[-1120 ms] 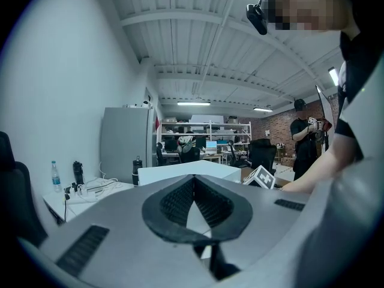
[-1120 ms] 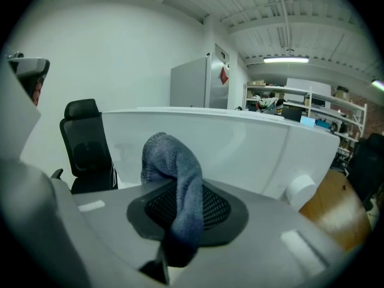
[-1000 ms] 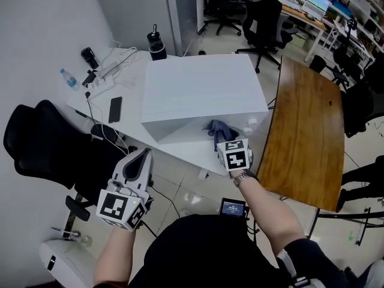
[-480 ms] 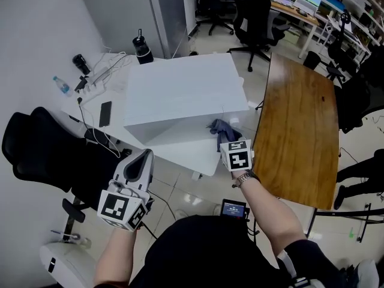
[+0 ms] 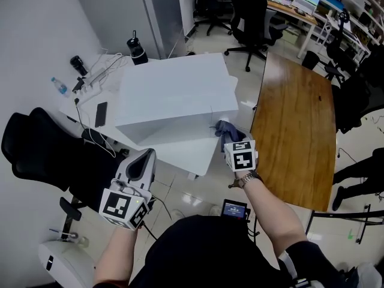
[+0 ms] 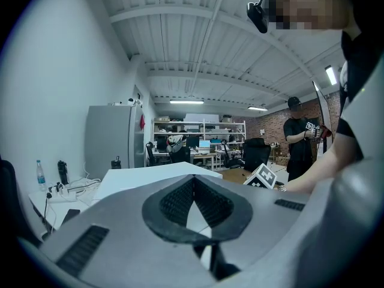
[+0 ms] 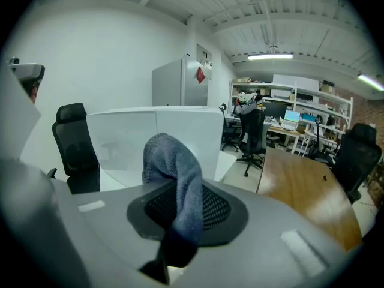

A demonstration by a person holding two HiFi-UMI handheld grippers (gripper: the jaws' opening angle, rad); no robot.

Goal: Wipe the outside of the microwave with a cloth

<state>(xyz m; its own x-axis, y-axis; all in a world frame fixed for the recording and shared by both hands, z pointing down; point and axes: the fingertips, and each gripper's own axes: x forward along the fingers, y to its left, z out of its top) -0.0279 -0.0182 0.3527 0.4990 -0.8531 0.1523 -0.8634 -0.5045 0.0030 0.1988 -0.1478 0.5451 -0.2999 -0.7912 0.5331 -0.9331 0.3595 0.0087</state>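
The white microwave [image 5: 174, 95] stands on a white table [image 5: 180, 155]. My right gripper [image 5: 231, 138] is shut on a blue-grey cloth [image 5: 227, 128], which bunches at the microwave's front right corner. In the right gripper view the cloth [image 7: 174, 173] hangs pinched between the jaws, with the microwave's white side [image 7: 156, 137] just behind it. My left gripper [image 5: 143, 158] is shut and empty, low on the left beside the table's front edge. In the left gripper view its jaws meet in front of the microwave's top [image 6: 150, 174].
A wooden table [image 5: 294, 125] lies close on the right. Behind the microwave are a phone [image 5: 99, 114], a water bottle [image 5: 58, 86], cables [image 5: 99, 71] and a black flask [image 5: 137, 50]. A black office chair [image 5: 36, 155] is at the left. A person in black [image 6: 298, 137] stands far off.
My right gripper with the cloth has slid right along the microwave's front to its right corner. The left gripper has shifted right along the table's edge, still shut.
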